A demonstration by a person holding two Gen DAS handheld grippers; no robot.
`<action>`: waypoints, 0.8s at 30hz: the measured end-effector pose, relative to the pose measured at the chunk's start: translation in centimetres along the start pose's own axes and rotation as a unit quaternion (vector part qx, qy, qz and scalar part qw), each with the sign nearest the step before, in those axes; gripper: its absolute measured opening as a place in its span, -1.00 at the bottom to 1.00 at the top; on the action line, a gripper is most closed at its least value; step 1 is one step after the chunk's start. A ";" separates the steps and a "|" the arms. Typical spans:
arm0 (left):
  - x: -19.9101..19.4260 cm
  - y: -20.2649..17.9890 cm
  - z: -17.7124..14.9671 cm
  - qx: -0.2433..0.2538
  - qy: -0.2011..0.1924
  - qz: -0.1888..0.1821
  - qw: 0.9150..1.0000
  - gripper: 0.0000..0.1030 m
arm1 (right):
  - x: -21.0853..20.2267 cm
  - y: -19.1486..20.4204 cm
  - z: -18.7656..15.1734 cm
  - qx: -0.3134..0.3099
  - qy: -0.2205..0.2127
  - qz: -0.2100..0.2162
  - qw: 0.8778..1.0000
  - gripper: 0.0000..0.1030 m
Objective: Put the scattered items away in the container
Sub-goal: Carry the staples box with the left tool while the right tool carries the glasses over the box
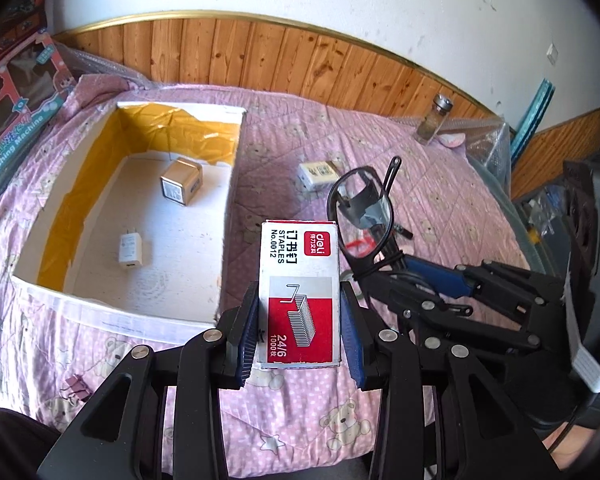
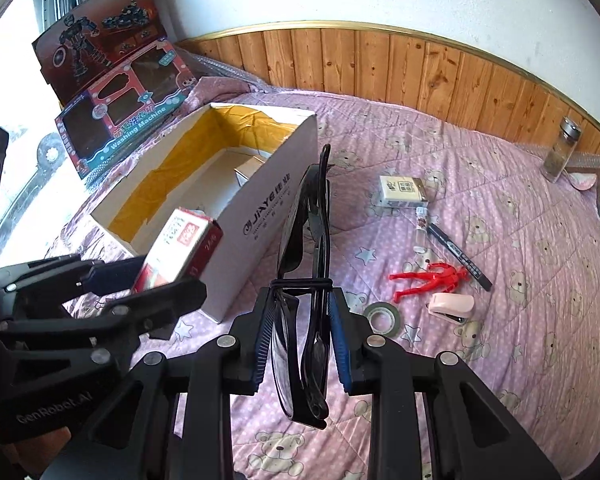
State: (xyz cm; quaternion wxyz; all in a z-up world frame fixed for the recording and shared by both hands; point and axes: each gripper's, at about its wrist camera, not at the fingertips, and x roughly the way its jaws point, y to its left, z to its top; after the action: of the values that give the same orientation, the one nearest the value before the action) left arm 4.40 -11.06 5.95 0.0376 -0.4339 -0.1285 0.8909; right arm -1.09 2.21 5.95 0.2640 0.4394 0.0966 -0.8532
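My left gripper (image 1: 300,320) is shut on a red and white staples box (image 1: 300,280), held above the pink bedspread just right of the open white cardboard box (image 1: 228,216). The staples box also shows in the right wrist view (image 2: 180,248), beside the cardboard box (image 2: 268,216). Inside the cardboard box lie a gold cube box (image 1: 182,186) and a white charger (image 1: 130,250). My right gripper (image 2: 302,328) is shut on black folded glasses (image 2: 312,240), which also show in the left wrist view (image 1: 364,216).
On the bedspread lie a white card box (image 2: 404,192), a small vial (image 2: 420,228), a black pen (image 2: 460,256), a red figure (image 2: 432,280), a pink stapler (image 2: 452,306) and a tape roll (image 2: 384,316). A glass jar (image 2: 560,156) stands far right. Toy boxes (image 2: 124,120) lean at the left. A pink binder clip (image 1: 76,388) lies near me.
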 end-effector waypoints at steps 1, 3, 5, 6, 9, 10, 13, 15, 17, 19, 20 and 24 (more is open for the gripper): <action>-0.3 0.3 0.1 -0.002 -0.004 0.000 1.000 -0.25 | 0.0 0.4 0.2 -0.003 -0.001 0.001 1.000 -0.44; -0.9 0.8 0.4 -0.006 -0.009 0.000 1.000 -0.25 | -0.1 1.0 0.5 -0.011 -0.003 0.000 1.000 -0.44; -1.4 1.4 0.6 -0.010 -0.015 0.000 1.000 -0.25 | -0.1 1.7 1.0 -0.017 -0.005 0.001 1.000 -0.44; -1.6 1.7 0.6 -0.013 -0.018 0.001 1.000 -0.25 | -0.2 2.1 1.2 -0.020 -0.006 0.002 1.000 -0.44; -2.2 2.7 1.0 -0.020 -0.024 0.003 1.000 -0.25 | -0.3 3.0 1.9 -0.028 -0.010 0.004 1.000 -0.44; -2.3 3.1 1.1 -0.022 -0.025 0.003 0.999 -0.25 | -0.3 3.4 2.1 -0.031 -0.011 0.005 0.999 -0.44; -2.8 4.1 1.3 -0.028 -0.031 0.007 0.999 -0.25 | -0.3 4.4 2.9 -0.040 -0.014 0.007 0.999 -0.44; -3.1 4.8 1.6 -0.032 -0.034 0.009 0.999 -0.25 | -0.2 5.1 3.4 -0.045 -0.014 0.008 0.999 -0.44; -3.3 5.6 1.8 -0.037 -0.037 0.011 0.999 -0.25 | -0.1 5.7 3.9 -0.051 -0.015 0.009 0.999 -0.44; -3.5 6.4 2.0 -0.042 -0.039 0.014 0.998 -0.25 | 0.0 6.4 4.5 -0.056 -0.017 0.010 0.998 -0.44; -3.5 6.7 2.0 -0.044 -0.039 0.015 0.998 -0.25 | 0.1 6.8 4.8 -0.059 -0.018 0.010 0.998 -0.44; -3.6 8.3 2.4 -0.054 -0.042 0.021 0.997 -0.25 | 0.5 8.1 5.8 -0.070 -0.019 0.013 0.997 -0.44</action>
State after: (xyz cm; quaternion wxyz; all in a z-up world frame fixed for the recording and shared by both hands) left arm 5.11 -20.17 7.98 -0.0100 -0.4003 -0.1683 0.9007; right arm -0.99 -7.08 9.56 0.3071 0.4049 0.1455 -0.8489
